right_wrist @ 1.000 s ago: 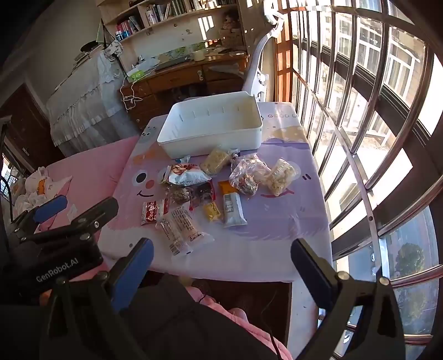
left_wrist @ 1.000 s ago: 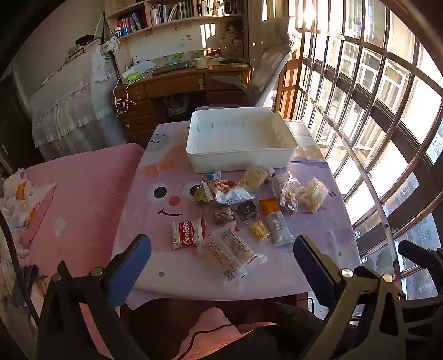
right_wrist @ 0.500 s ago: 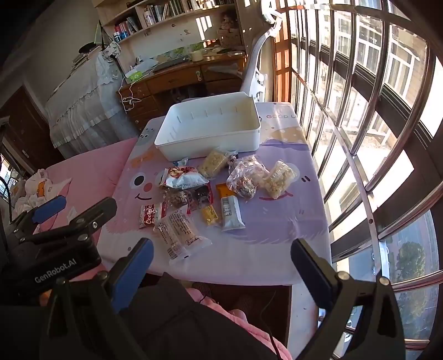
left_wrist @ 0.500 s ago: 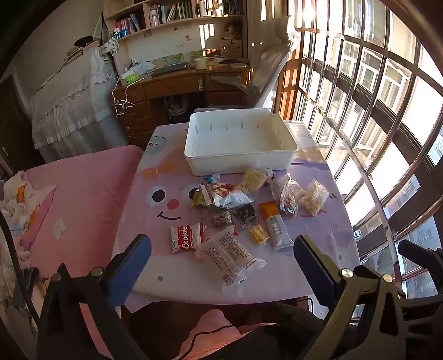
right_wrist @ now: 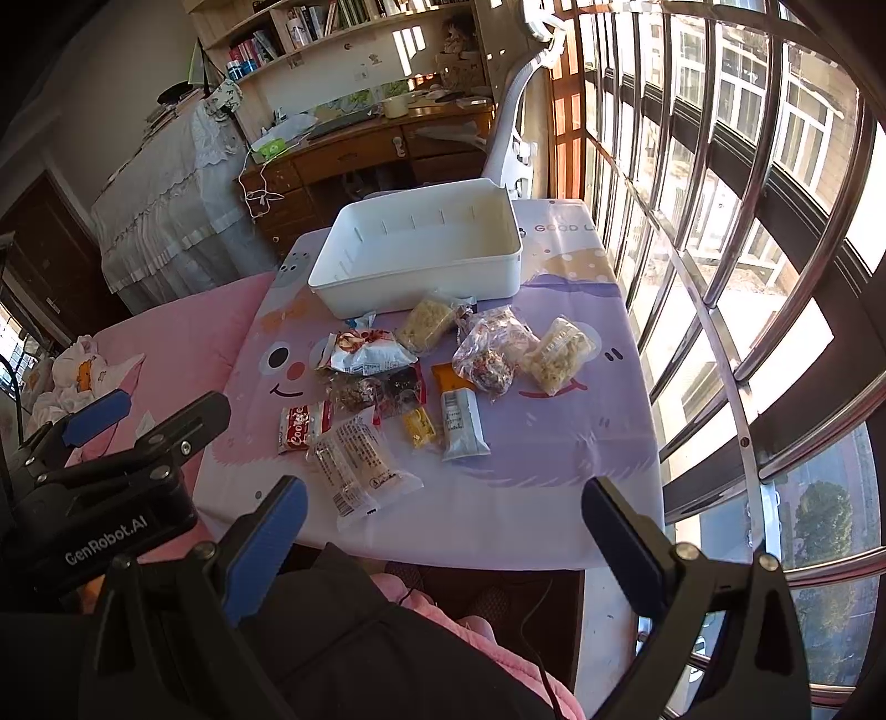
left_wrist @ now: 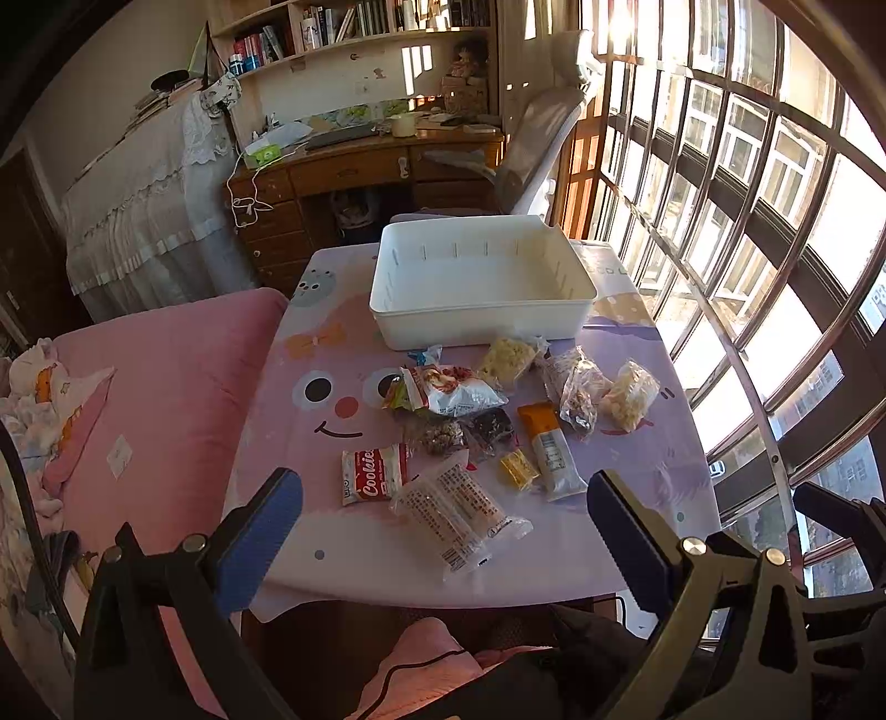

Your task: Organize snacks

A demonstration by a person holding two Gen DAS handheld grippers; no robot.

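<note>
White bin point(left_wrist: 479, 288) empty, snacks point(left_wrist: 470, 421) waiting before it.
Left tool point(left_wrist: 443, 526) and right tool point(right_wrist: 443, 526) hover apart, empty, near the surface point(left_wrist: 653, 471) edge, presumably choosing.

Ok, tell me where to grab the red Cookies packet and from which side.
Pinch the Cookies packet across its short width from above, probably with the left gripper. It lies flat at the pile's left edge, its left side clear; the clear twin-pack crowds its right end.

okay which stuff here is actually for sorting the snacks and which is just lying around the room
For the job: white bin; Cookies pack; twin clear packs; orange-topped bar; yellow candy.

Lying about: wooden desk; bookshelf; office chair; pink bedding.
</note>
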